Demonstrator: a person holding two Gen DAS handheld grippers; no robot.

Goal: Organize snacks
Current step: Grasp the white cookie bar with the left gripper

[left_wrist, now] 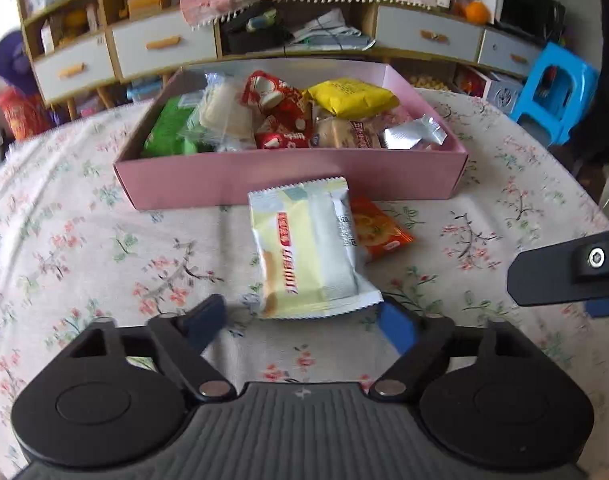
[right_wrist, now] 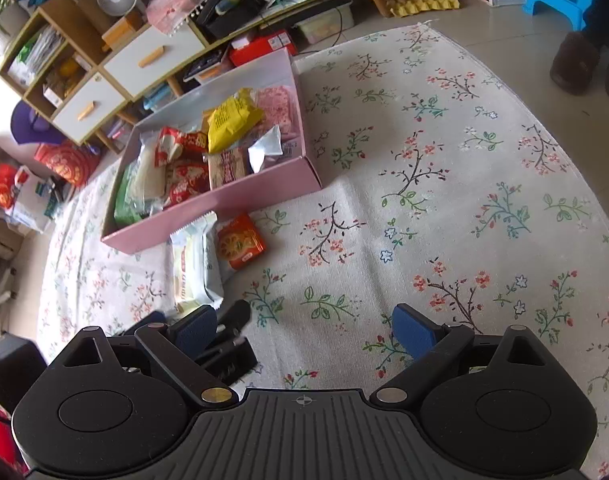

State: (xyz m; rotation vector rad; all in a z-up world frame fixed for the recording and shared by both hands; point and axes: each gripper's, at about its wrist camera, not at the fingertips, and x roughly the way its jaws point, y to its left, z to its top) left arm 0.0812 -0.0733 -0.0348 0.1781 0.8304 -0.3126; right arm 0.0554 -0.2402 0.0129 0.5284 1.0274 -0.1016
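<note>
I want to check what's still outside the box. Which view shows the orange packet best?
The right wrist view: the orange packet lies fully visible beside the pale packet. In the left wrist view, the pale packet covers part of it.

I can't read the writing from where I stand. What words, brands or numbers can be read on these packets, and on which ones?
None can be read for certain.
Pale yellow and white snack packet on the cloth: red band of characters, blurred.
Orange snack packet beside it: small label, too small.
Yellow packet in the pink cardboard box: fine print, too small.
Red packets: white characters, blurred.
</note>
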